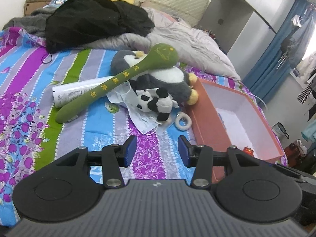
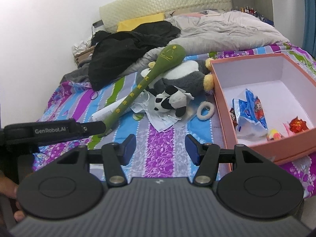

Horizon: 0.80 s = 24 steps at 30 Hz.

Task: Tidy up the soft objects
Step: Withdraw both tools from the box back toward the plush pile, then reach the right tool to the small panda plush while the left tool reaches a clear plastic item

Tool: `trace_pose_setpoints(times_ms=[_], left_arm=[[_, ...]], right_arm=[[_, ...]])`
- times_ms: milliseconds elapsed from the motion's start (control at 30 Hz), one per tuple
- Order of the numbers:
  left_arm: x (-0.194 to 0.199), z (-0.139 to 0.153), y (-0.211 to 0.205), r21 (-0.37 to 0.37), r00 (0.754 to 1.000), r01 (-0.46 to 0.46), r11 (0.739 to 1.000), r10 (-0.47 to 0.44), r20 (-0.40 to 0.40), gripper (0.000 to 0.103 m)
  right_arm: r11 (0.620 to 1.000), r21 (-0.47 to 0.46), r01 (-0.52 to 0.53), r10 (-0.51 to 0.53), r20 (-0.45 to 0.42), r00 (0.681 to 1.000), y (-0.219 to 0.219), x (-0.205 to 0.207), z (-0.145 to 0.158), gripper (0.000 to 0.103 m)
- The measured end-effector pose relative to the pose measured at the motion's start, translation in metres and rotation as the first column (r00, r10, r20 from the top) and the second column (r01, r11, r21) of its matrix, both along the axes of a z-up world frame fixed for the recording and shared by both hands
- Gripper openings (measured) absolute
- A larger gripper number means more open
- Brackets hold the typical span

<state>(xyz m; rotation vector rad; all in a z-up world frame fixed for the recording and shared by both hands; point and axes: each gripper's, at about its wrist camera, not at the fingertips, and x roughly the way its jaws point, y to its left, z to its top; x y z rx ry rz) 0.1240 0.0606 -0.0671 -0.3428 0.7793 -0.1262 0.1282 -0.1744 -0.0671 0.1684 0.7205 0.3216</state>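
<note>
Both tongs [image 1: 157,150] [image 2: 161,149] parted, empty, snack packets [image 2: 249,112] in pink box [image 2: 221,106] seen only from right.

Left gripper [image 1: 157,151]: black plastic body, ribbed grey housing at the rear, two round black discs on either side. Linkage arms black, silver pivot screws at each joint. Blue pads on the inner faces of the jaws. Right gripper [image 2: 161,150]: identical build and colours. White "GenRobot.AI" lettering on a black strap beside it.

"GenRobot.AI" on black strap [image 2: 51,130]; yellow characters on green plush stick [image 2: 146,85] unreadable.
</note>
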Motion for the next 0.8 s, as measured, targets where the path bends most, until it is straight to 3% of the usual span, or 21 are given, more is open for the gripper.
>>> trace_pose_setpoints(times_ms=[367, 633, 800], left_arm=[[0.102, -0.054, 0.011, -0.017, 0.998, 0.01, 1.0, -0.011, -0.065, 0.051], [0.185, -0.096, 0.017, -0.046, 0.996, 0.0, 0.999, -0.004, -0.09, 0.05], [0.229, -0.119, 0.024, -0.076, 0.994, -0.027, 0.997, 0.018, -0.109, 0.047]], right_arm=[[0.999, 0.042, 0.025, -0.02, -0.096, 0.995, 0.007, 0.098, -0.036, 0.058], [0.999, -0.028, -0.023, 0.02, -0.13, 0.991, 0.024, 0.163, -0.069, 0.063], [1.0, -0.008, -0.016, 0.014, -0.181, 0.983, 0.029, 0.199, -0.093, 0.063]])
